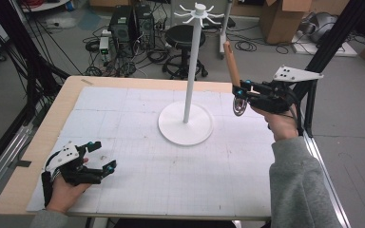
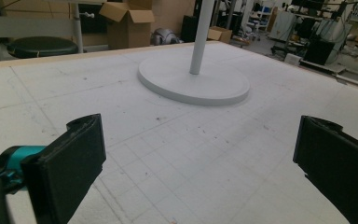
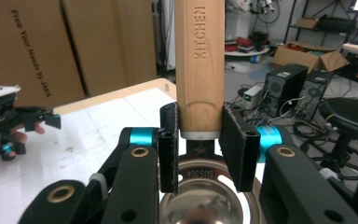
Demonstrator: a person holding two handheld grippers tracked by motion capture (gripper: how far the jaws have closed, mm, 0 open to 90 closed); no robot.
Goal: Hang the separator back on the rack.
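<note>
My right gripper (image 1: 241, 92) is shut on a kitchen utensil with a wooden handle (image 1: 231, 64) and a shiny steel head (image 1: 239, 106); it hangs in the air right of the white stand. In the right gripper view the pads clamp the base of the handle (image 3: 199, 60), with the steel head (image 3: 205, 196) just below them. The white stand (image 1: 186, 124) has a round base, a tall pole and a hook crown (image 1: 198, 13) on top. My left gripper (image 1: 101, 155) rests open on the mat at the near left, nothing between its black pads (image 2: 70, 165). The stand base (image 2: 193, 84) lies ahead of it.
A white gridded mat (image 1: 161, 175) covers the wooden table (image 1: 28, 171). Behind the table stand a black stool (image 1: 185, 38), computer towers (image 1: 130, 26), cables and cardboard boxes (image 1: 280, 19). A black frame post (image 1: 328, 47) rises at the right edge.
</note>
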